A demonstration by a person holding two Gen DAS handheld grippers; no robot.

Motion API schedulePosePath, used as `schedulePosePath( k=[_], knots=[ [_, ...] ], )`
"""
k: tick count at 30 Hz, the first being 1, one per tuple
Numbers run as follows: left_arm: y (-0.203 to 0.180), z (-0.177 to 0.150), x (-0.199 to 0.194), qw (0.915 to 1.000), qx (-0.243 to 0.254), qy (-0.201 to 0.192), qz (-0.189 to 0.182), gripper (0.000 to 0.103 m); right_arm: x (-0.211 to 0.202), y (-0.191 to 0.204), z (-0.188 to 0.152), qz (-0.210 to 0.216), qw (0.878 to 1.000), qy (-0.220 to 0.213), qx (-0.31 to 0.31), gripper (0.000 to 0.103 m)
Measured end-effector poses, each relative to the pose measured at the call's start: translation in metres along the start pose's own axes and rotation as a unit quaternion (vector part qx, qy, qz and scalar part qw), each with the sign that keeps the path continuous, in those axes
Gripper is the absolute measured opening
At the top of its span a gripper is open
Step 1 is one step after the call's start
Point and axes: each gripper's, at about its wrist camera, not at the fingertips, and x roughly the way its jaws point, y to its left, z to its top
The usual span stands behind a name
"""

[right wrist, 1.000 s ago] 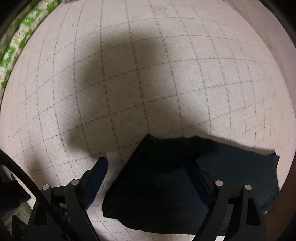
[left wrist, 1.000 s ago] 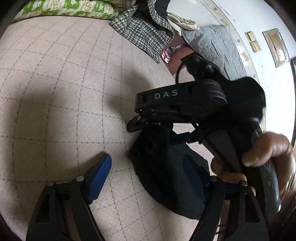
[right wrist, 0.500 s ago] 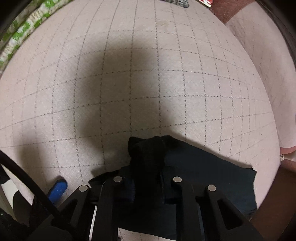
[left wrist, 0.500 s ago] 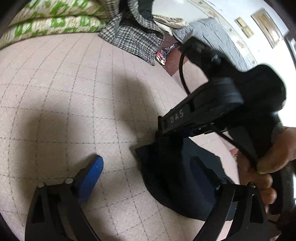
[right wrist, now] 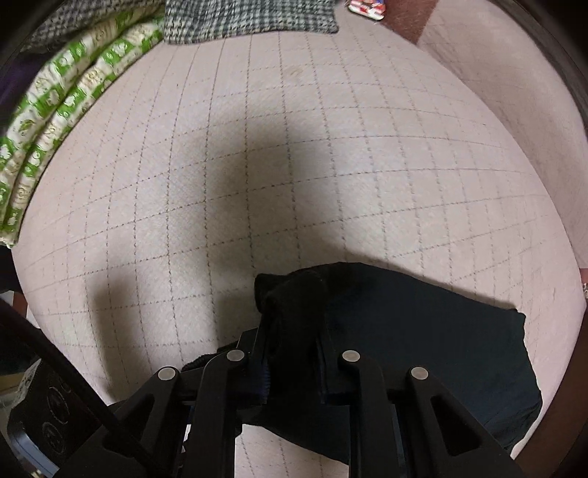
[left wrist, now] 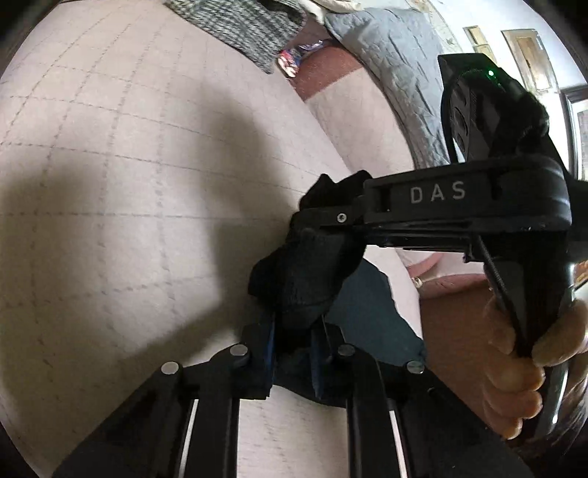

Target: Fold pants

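The dark navy pants (right wrist: pixel 422 331) lie folded on the pale quilted bed cover (right wrist: pixel 294 165). My right gripper (right wrist: pixel 292 353) is shut on a bunched edge of the pants at their left end. My left gripper (left wrist: pixel 292 342) is shut on the same bunched edge of the pants (left wrist: pixel 305 279), right beside the right gripper (left wrist: pixel 323 217), which crosses the left wrist view from the right, held by a hand (left wrist: pixel 514 367). The rest of the pants lies flat to the right of both grippers.
A green-and-white patterned quilt (right wrist: pixel 55 110) lies along the left edge. A houndstooth garment (right wrist: pixel 250 14) and a grey quilted blanket (left wrist: pixel 397 73) lie at the far side, near a small colourful packet (left wrist: pixel 290 62). The bed edge runs along the right.
Both grippers were open around the pants' edge. The right one shut on it first, then the left one shut on the same edge, and the bunched cloth rose slightly.
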Motion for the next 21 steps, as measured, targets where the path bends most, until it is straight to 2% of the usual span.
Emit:
schedulePosePath(
  k=[5,10,14,21],
  knots=[
    [-0.025,-0.007,0.008,0.9998,0.016,0.009,-0.009,0.014,-0.029,-0.039,-0.028,0.027,0.999,-0.029,0.035,0.018],
    [-0.054,-0.016,0.029,0.9988,0.037,0.032,-0.011,0.014,-0.039,-0.09,-0.058,0.046,0.995,-0.047,0.077,0.018],
    [-0.078,-0.025,0.057,0.9972,0.056,0.049,-0.004,0.014,-0.03,-0.131,-0.07,0.055,0.991,-0.054,0.11,0.018],
    [-0.104,-0.045,0.097,0.9927,0.086,0.082,0.016,0.014,-0.008,-0.181,-0.097,0.063,0.984,-0.054,0.157,0.018]
  ],
)
